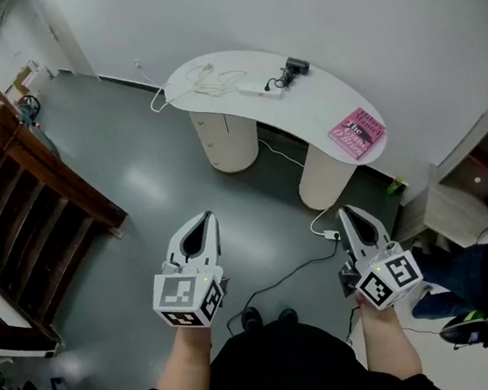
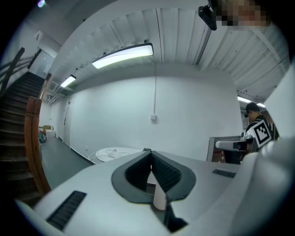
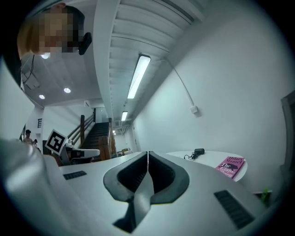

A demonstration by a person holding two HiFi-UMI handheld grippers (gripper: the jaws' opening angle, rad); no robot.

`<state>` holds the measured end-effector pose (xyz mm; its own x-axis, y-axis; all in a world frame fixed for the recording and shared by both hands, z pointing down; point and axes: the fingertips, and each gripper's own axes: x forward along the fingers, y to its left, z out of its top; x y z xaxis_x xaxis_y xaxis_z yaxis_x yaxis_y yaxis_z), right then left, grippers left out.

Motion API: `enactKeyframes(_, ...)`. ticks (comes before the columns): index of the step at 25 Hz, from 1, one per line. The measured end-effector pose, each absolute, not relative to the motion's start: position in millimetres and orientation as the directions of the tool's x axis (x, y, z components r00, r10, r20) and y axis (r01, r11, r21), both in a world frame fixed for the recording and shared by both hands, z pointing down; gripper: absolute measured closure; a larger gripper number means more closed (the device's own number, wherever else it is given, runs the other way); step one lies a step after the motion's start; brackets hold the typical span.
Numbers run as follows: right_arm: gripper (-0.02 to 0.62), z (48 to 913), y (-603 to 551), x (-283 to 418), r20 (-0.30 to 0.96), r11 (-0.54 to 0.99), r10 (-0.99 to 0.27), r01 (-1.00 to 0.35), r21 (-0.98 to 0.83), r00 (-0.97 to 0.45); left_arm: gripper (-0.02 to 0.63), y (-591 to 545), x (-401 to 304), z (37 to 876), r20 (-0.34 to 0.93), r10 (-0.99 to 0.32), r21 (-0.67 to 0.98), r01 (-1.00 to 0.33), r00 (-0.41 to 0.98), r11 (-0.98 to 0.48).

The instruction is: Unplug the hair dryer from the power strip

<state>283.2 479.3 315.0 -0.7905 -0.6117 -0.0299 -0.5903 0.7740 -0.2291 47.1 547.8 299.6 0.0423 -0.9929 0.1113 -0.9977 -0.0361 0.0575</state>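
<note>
Across the grey floor [image 1: 137, 185], past the wooden staircase [image 1: 38, 171] on the left, a curved white worktop [image 1: 322, 109] stood against the wall. Both tools were held level above the floor, well short of it. The left tool [image 1: 205, 218] had its jaws pressed together on nothing, and the right tool [image 1: 346, 214] was likewise closed and empty. A pink book [image 1: 357, 132] lay at the worktop's right end, and loose white cable [image 1: 213, 83] curled at its left end. Near the back edge lay a white power strip [image 1: 265, 91], with the black hair dryer [image 1: 297, 66] just beside it (its dark cord ran to the strip, the plug too small to make out).
</note>
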Motion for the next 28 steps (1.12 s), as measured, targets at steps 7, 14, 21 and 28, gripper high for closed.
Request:
enactKeyframes(7, 0.56, 294, 477, 311, -0.071, 0.789, -0.602, -0.579, -0.206, -0.796, 0.597, 543, 82, 285, 0.091, -0.995, 0.012, -0.999, 0.05, -0.049)
enactKeyframes(14, 0.56, 298, 479, 312, -0.064, 0.809, -0.569, -0.545, -0.219, -0.82, 0.597, 544, 94, 281, 0.087, -0.995, -0.01, -0.999, 0.044, -0.045)
enactKeyframes(21, 0.56, 303, 469, 291, -0.03, 0.835, -0.526, -0.509, -0.208, -0.85, 0.597, 526, 82, 298, 0.084, -0.996, 0.03, -0.999, 0.038, -0.035)
enactKeyframes(28, 0.56, 303, 416, 264, 0.0, 0.83, -0.534, -0.525, -0.187, -0.845, 0.597, 469, 55, 302, 0.061, -0.996, 0.041, -0.998, 0.06, -0.057)
